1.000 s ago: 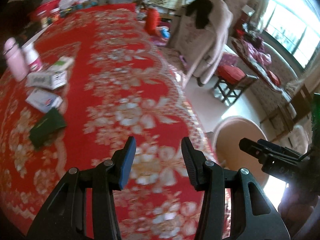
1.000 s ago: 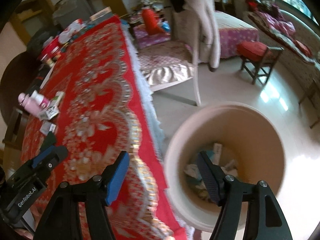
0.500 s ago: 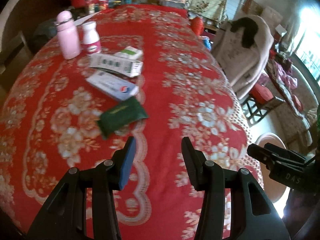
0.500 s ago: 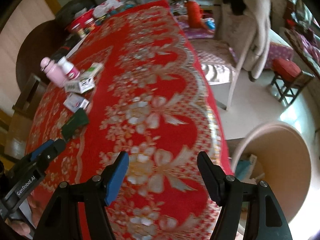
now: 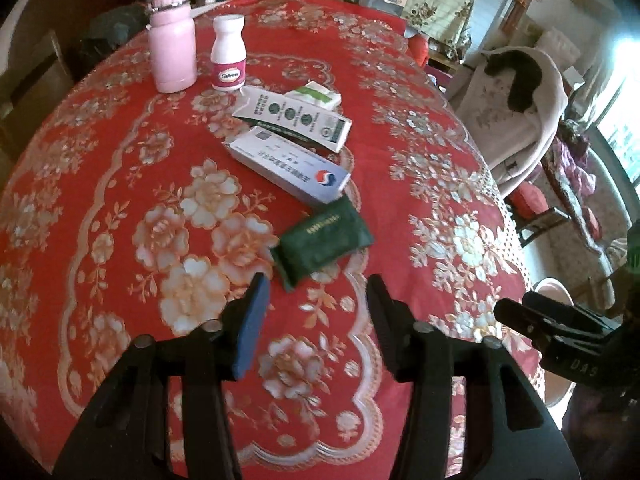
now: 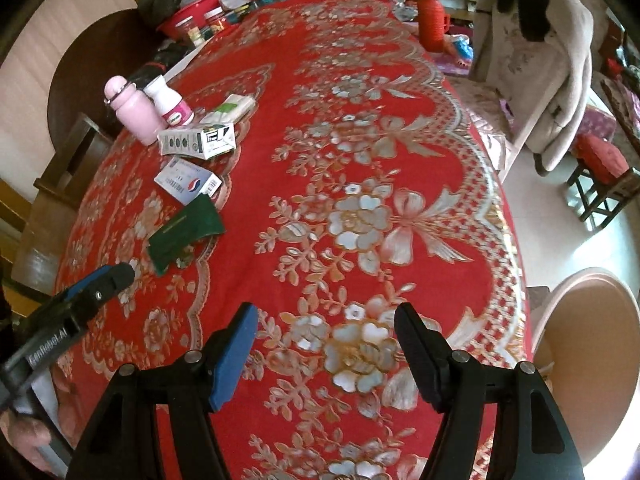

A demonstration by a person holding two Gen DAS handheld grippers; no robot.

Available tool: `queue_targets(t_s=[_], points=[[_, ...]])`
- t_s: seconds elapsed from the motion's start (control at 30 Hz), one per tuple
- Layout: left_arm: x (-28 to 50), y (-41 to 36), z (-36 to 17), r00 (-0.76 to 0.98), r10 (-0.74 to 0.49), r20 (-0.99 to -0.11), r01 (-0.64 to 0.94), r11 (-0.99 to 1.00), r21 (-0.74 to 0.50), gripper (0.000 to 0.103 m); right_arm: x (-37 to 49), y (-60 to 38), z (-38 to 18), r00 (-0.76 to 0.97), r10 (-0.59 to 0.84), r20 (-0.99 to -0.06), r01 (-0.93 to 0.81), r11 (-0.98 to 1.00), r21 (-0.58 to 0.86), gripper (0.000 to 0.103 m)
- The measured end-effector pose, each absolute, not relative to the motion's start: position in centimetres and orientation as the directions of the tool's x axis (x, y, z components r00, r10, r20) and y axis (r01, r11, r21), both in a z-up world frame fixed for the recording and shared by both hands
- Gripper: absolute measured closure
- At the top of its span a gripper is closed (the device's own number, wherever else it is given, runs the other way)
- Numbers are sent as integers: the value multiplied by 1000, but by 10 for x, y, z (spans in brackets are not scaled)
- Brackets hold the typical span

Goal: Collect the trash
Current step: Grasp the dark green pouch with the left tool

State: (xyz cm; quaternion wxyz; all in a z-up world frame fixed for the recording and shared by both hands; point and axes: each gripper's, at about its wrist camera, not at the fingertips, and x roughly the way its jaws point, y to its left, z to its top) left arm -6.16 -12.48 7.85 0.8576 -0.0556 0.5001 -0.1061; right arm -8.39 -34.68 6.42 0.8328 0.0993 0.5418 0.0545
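Observation:
A dark green packet [image 5: 323,243] lies on the red flowered tablecloth [image 5: 120,184], just ahead of my open, empty left gripper [image 5: 316,296]. Behind it lie a white and blue box [image 5: 289,164], a white box with green circles [image 5: 294,117] and a small green and white pack [image 5: 316,95]. The right wrist view shows the green packet [image 6: 184,231] and the boxes [image 6: 188,181] at the left, with the left gripper's fingers [image 6: 98,286] near them. My right gripper [image 6: 326,326] is open and empty over the cloth. The beige trash bin [image 6: 588,364] stands on the floor at the right.
A pink bottle [image 5: 172,40] and a white pill bottle [image 5: 228,54] stand behind the boxes. Jars and a red bowl [image 6: 192,20] crowd the table's far end. A chair draped with a coat [image 6: 536,64] and a red stool [image 6: 604,176] stand beside the table.
Both grippers have swung from the bin side back over the table. The left gripper has closed in on the green packet. Both stay open and empty.

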Motion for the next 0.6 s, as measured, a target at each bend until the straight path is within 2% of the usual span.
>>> queue_targets(t_s=[0.2,0.43,0.57,0.6], points=[[-34,-126,66,430,-278,-859,254,950,-181,39,-71,-345,57,393,199,-898,42,972,233,35],[-13,-152,45,364,-254,-896,402,911,-95,39,-57,-347,51,389,199,-899,83,965,249,34],[-5,-159,34,354,-225,-908,414,908,-63,40,-49,-342,47,380,200,-903,81,965,248,34],[-4,-158,33,353,-233,-906,405,911,-76,47,-46,-341,45,377,204,-904,76,965,249,34]])
